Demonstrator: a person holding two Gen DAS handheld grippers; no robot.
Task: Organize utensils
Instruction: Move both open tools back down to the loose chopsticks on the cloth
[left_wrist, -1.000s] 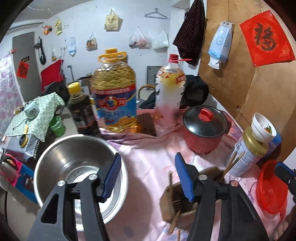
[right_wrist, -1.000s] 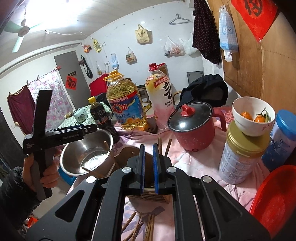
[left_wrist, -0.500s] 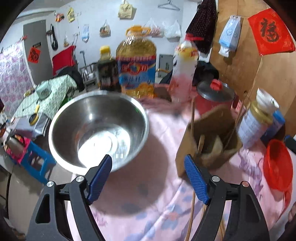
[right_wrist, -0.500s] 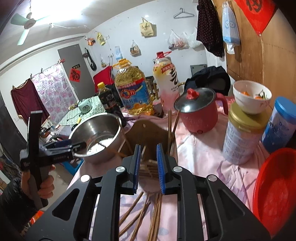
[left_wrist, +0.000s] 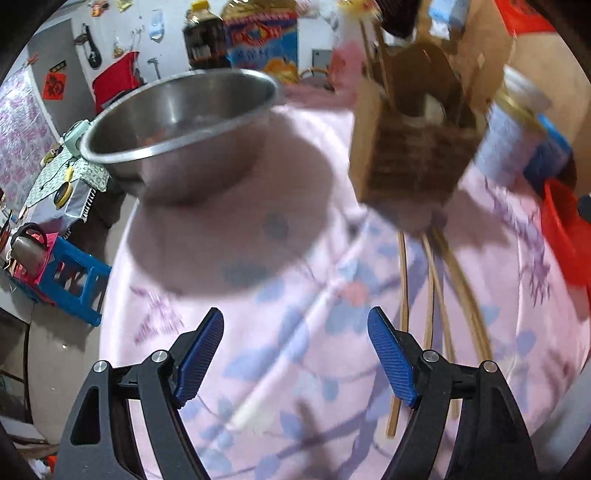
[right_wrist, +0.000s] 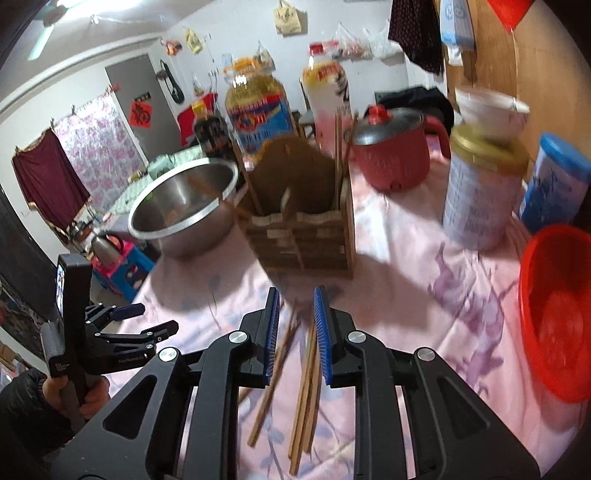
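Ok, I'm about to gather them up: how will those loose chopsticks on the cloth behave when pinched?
The chopsticks look thin, straight and wooden: probably stiff and light. Lying loose and fanned on the soft cloth, they may roll or scatter, so the right gripper might catch only some.

Bright indoor light, strong fisheye warp, heavy motion blur in both views.

Light falls from a ceiling lamp (right_wrist: 70, 3) glaring at the upper left of the right wrist view; the white walls read bright. The steel bowl (left_wrist: 177, 110) throws a broad soft shadow over the pink cloth (left_wrist: 295, 277), and its rim shows pale highlights. The wooden holder (left_wrist: 410, 162) and chopsticks (left_wrist: 436, 280) smear, as does the tin (right_wrist: 480, 192). Each tool's frame stays sharp. Dark vignette rounds the corners and straight edges bow.
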